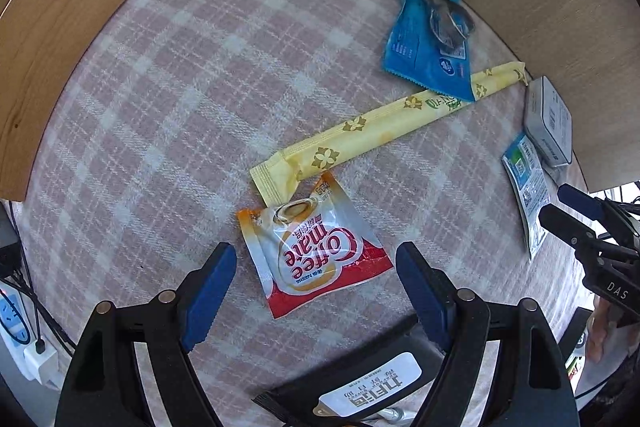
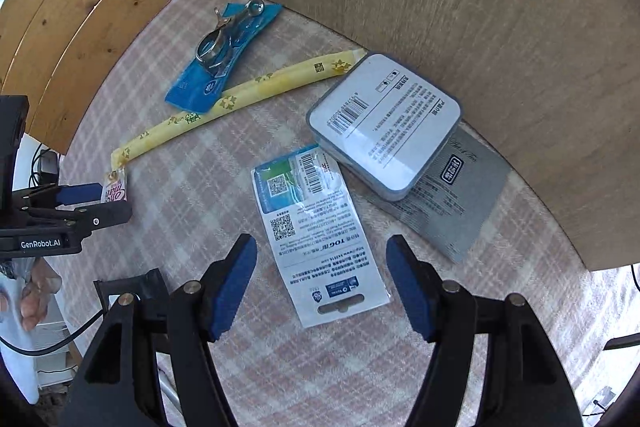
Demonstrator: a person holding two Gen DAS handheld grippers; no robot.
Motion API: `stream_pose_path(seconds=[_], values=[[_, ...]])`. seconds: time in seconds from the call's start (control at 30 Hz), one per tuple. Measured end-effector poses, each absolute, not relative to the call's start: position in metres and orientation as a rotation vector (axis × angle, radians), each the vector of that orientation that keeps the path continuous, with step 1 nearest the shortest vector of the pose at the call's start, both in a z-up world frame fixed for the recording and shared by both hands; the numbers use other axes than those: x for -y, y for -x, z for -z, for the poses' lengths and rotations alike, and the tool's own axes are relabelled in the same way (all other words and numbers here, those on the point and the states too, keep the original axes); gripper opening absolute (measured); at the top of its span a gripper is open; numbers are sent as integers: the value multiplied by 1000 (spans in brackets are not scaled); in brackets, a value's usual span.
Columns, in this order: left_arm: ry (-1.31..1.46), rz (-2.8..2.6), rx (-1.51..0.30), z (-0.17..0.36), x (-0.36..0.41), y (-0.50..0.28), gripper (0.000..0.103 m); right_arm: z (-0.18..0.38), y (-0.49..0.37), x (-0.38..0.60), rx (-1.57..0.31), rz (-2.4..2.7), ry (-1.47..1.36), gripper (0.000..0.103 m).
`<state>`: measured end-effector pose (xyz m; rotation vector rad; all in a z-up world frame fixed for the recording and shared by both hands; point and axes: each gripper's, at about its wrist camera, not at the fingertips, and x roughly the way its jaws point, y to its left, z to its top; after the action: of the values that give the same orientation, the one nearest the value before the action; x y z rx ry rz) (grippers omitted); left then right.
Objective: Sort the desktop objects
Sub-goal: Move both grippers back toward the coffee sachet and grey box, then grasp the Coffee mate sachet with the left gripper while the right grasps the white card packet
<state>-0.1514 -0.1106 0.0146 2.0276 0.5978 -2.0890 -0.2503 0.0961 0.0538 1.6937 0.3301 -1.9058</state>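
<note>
Coffee-mate sachet lies flat on the plaid counter, dead ahead of the left tongs and partly between the two blue pads; its long axis runs diagonally, top corner toward the far side, bottom red edge nearest the tongs. That top corner tucks under or touches the near end of the yellow tea stick, can't tell which is on top. The stick runs diagonally up-right, and its far end passes under the blue packet, which carries a metal clip. Left tongs wide open, holding nothing, pads not visibly touching the sachet. Right tongs likewise wide open and empty, straddling the near end of the white QR card, whose long axis points away from the tongs toward the white tin; the tin sits on a grey pouch against the wooden wall. My read: left is nearer the sachet, right nearer the card. The sachet grab looks like a straight drop and close, but the tea stick overlap may drag.
</note>
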Motion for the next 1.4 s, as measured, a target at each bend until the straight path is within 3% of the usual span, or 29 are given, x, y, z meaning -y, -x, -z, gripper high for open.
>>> stream_pose_path(seconds=[0.17, 0.47, 0.67, 0.97, 1.0, 1.03, 1.07, 1.17, 1.23, 1.33, 1.4], values=[[-2018, 2087, -610, -13, 113, 146, 77, -47, 253, -85, -374, 1894, -1688, 66], [-1997, 2107, -581, -15, 115, 131, 62, -39, 252, -72, -481, 1902, -1702, 71], [-1988, 2131, -546, -15, 115, 118, 53, -42, 248, -76, -476, 1925, -1722, 58], [-1974, 2152, -527, -17, 117, 92, 41, -46, 234, -93, -445, 1945, -1744, 56], [-1975, 2155, -521, -17, 117, 89, 36, -47, 232, -95, -445, 1945, -1744, 56], [-1981, 2147, -514, -16, 117, 87, 11, -47, 231, -96, -446, 1946, -1745, 56], [-2004, 2130, -528, -13, 118, 85, 3, -47, 231, -96, -449, 1947, -1745, 56], [-1974, 2134, -592, -13, 125, 82, 9, -48, 232, -95, -464, 1935, -1748, 56], [-1970, 2128, -684, -14, 129, 78, 30, -50, 232, -95, -462, 1932, -1749, 56], [-1909, 2139, -683, -22, 130, 74, 61, -54, 234, -95, -472, 1942, -1737, 56], [-1888, 2129, -732, -23, 132, 75, 63, -57, 237, -96, -465, 1957, -1732, 56]])
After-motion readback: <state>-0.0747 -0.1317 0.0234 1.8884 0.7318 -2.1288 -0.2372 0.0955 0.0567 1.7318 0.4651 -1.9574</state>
